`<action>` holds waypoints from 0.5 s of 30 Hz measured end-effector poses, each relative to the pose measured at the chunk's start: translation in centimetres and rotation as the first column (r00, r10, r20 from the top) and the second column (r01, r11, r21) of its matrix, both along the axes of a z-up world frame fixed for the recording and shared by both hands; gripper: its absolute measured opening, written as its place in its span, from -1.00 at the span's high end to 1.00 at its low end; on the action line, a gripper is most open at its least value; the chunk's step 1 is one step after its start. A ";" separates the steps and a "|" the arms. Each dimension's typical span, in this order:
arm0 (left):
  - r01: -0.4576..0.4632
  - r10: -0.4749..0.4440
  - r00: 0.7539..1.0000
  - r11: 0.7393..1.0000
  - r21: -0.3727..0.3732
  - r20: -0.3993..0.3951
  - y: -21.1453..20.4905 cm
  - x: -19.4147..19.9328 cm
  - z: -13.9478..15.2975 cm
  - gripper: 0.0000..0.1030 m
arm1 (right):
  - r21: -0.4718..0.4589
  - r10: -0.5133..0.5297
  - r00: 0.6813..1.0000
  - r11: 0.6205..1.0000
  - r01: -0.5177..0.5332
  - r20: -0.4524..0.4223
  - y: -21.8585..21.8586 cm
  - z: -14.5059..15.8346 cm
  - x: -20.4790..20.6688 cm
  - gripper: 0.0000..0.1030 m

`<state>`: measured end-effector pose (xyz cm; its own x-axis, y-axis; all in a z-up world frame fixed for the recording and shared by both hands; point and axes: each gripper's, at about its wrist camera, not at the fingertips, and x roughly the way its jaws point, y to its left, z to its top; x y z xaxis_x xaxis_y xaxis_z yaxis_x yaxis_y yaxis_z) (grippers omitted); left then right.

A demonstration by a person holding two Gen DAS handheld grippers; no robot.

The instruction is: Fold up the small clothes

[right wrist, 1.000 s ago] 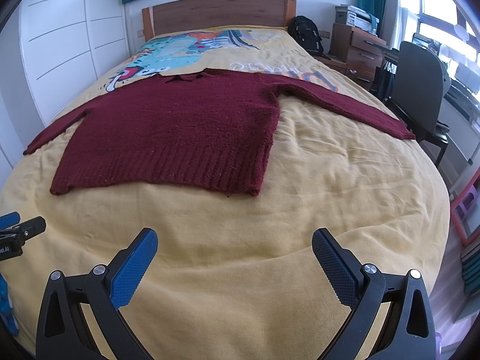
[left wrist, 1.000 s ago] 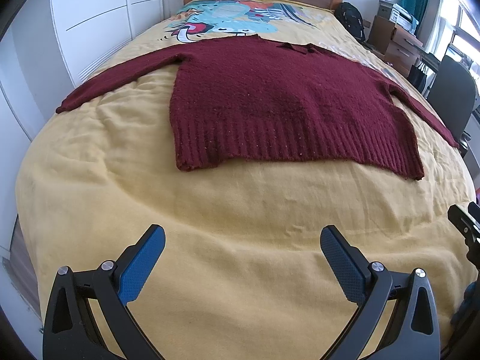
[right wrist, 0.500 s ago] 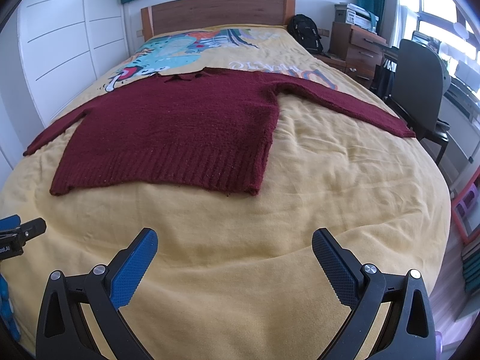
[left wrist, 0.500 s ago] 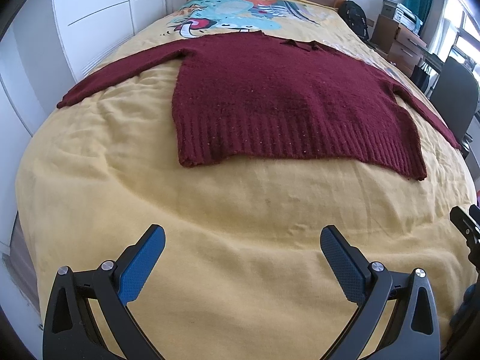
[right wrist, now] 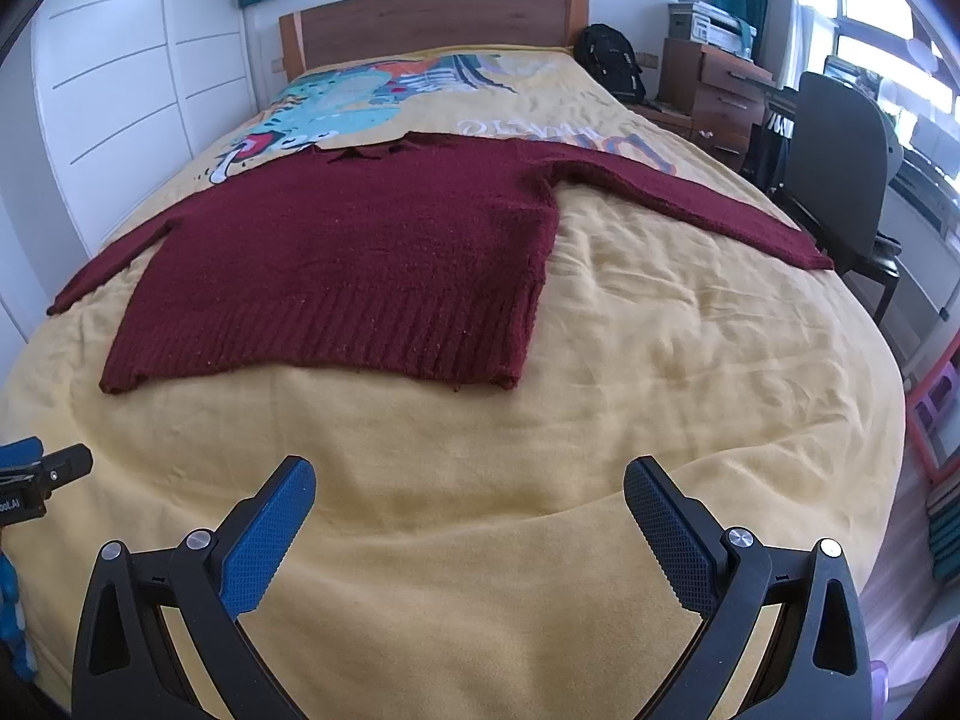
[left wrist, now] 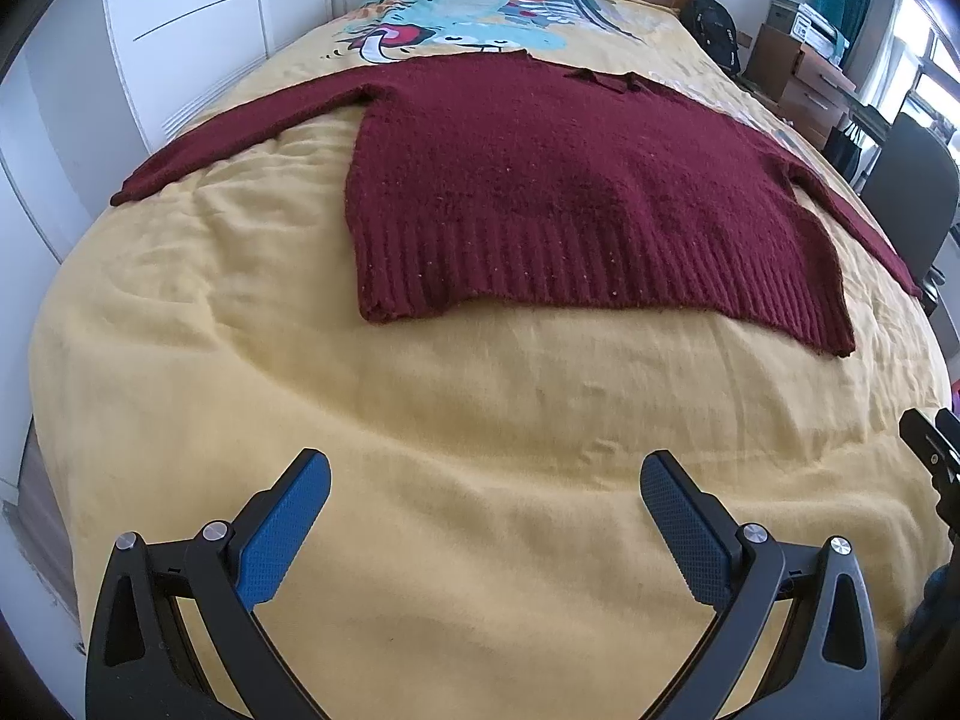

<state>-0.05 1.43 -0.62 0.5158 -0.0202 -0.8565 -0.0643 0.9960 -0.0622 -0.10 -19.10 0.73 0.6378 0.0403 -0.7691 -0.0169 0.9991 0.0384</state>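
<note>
A dark red knitted sweater (left wrist: 558, 180) (right wrist: 360, 264) lies flat on the yellow bedspread (left wrist: 480, 420) (right wrist: 660, 360), collar toward the headboard, both sleeves spread out sideways, ribbed hem nearest me. My left gripper (left wrist: 485, 477) hovers open over bare bedspread, well short of the hem, with nothing between its blue pads. My right gripper (right wrist: 469, 477) is likewise open and empty, short of the hem's right corner (right wrist: 504, 381). Each view catches the other gripper's edge at the frame side.
White wardrobe doors (left wrist: 198, 30) run along the bed's left side. To the right stand a black office chair (right wrist: 840, 180), a wooden drawer unit (right wrist: 714, 96) and a black backpack (right wrist: 612, 69). The wooden headboard (right wrist: 432, 24) closes the far end.
Both grippers have moved slightly forward toward the sweater's hem, staying open. The sweater has not moved.
</note>
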 end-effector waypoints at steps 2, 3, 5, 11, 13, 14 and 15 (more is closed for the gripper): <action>0.004 -0.004 1.000 1.000 0.003 0.003 0.0 0.0 0.0 -0.98 | 0.001 0.000 1.000 1.000 0.000 -0.001 0.0 0.0 0.0 -1.00; 0.004 -0.004 1.000 1.000 0.002 0.003 0.0 -0.1 0.0 -0.98 | 0.002 -0.001 1.000 1.000 0.001 -0.002 0.0 0.0 0.1 -1.00; 0.005 -0.005 1.000 1.000 -0.002 -0.002 0.0 0.0 0.0 -0.98 | 0.003 -0.001 1.000 1.000 0.001 -0.003 0.0 0.0 0.1 -1.00; 0.003 -0.003 1.000 1.000 -0.013 -0.016 0.2 0.3 -0.1 -0.98 | 0.010 -0.001 1.000 1.000 0.002 -0.009 -0.1 -0.1 0.2 -1.00; 0.004 -0.005 1.000 1.000 -0.013 -0.024 0.3 0.3 -0.2 -0.98 | 0.013 -0.001 1.000 1.000 0.001 -0.011 -0.1 -0.1 0.3 -1.00; 0.006 -0.006 1.000 1.000 -0.015 -0.027 0.2 0.3 -0.2 -0.98 | 0.014 -0.001 1.000 1.000 0.001 -0.013 -0.1 -0.1 0.3 -1.00; 0.008 -0.008 1.000 1.000 -0.021 -0.030 0.3 0.4 -0.3 -0.98 | 0.016 -0.001 1.000 1.000 0.001 -0.014 -0.1 -0.1 0.3 -1.00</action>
<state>0.31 1.70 -0.89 0.4893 -0.0424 -0.8711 -0.0586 0.9950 -0.0813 0.20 -19.22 0.62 0.6272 0.0516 -0.7772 -0.0151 0.9984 0.0542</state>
